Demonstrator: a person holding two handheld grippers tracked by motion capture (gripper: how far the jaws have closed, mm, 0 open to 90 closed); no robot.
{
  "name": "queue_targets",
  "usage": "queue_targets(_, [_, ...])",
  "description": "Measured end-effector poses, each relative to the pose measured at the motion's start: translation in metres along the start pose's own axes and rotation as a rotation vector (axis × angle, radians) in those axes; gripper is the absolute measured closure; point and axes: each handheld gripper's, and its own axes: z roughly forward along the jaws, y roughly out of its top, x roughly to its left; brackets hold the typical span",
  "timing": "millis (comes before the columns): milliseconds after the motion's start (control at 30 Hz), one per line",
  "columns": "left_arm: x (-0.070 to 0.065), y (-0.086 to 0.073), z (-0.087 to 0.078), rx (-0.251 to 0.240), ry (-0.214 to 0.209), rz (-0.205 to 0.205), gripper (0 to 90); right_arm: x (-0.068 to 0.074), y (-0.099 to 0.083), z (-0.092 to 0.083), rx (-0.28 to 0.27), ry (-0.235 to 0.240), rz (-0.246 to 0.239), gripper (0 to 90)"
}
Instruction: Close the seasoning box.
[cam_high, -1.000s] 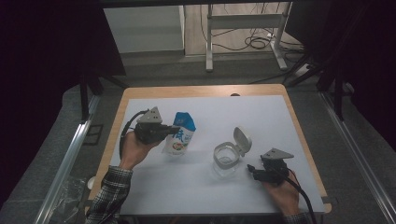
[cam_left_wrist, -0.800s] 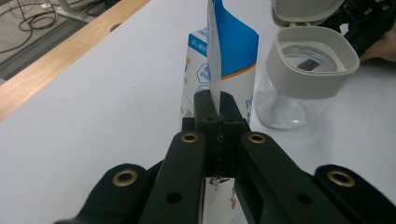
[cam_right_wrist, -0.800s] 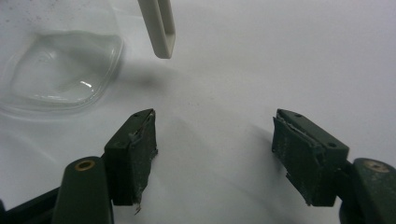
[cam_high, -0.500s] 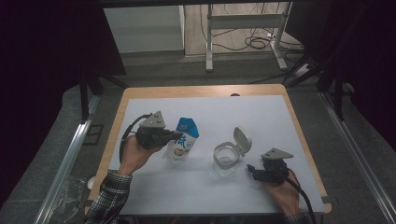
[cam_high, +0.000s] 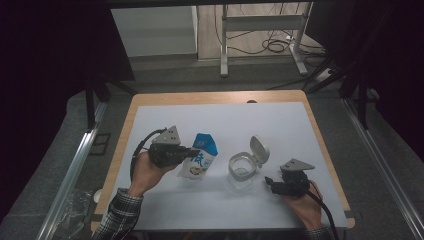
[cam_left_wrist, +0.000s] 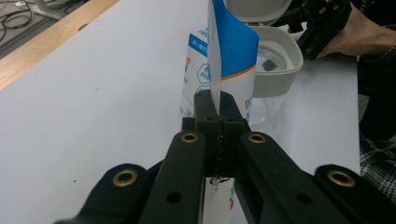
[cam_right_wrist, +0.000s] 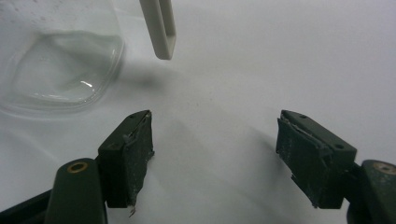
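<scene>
- Left gripper pinches the flat sealed edge of the blue-and-white pouch, jaws clamped tight, so the bag hangs steady for carrying toward the jar.
- Clear jar stands mid-table, white flip lid open, ready for filling.
- Right gripper, jaws wide and empty, rests just beside the jar, likely to steady it.

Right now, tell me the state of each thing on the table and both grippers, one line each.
Pouch: upright, slightly tilted, pinched at its edge, top looks sealed.
Jar: upright on the mat, looks empty.
Lid: flipped open, standing up behind the jar's rim.
Left gripper: shut on the pouch.
Right gripper: open, nothing between its jaws.
</scene>
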Motion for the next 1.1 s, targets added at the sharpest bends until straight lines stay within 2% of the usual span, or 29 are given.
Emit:
queue_targets(200, [-0.009, 0.001, 0.0, -0.01, -0.009, 0.007, 90.0, 0.002, 0.001, -0.008, -0.021, 0.018, 0.002, 27.7])
queue_targets(333, [-0.014, 0.003, 0.001, -0.002, -0.015, 0.011, 90.0, 0.008, -0.001, -0.013, -0.025, 0.045, 0.001, 27.8])
queue_targets(533, [-0.021, 0.005, 0.003, 0.011, -0.032, 0.014, 90.0, 0.022, -0.001, -0.018, -0.032, 0.069, -0.033, 27.7])
queue_targets(667, [-0.025, 0.005, 0.003, 0.01, -0.025, 0.013, 90.0, 0.032, -0.001, -0.021, -0.034, 0.095, -0.05, 27.8])
queue_targets(767, [-0.028, 0.005, 0.002, 0.016, -0.024, 0.018, 90.0, 0.038, -0.001, -0.023, -0.038, 0.124, -0.064, 27.8])
queue_targets(1100, [-0.036, 0.006, 0.003, 0.008, -0.038, -0.001, 90.0, 0.06, 0.003, -0.026, -0.035, 0.207, -0.096, 27.9])
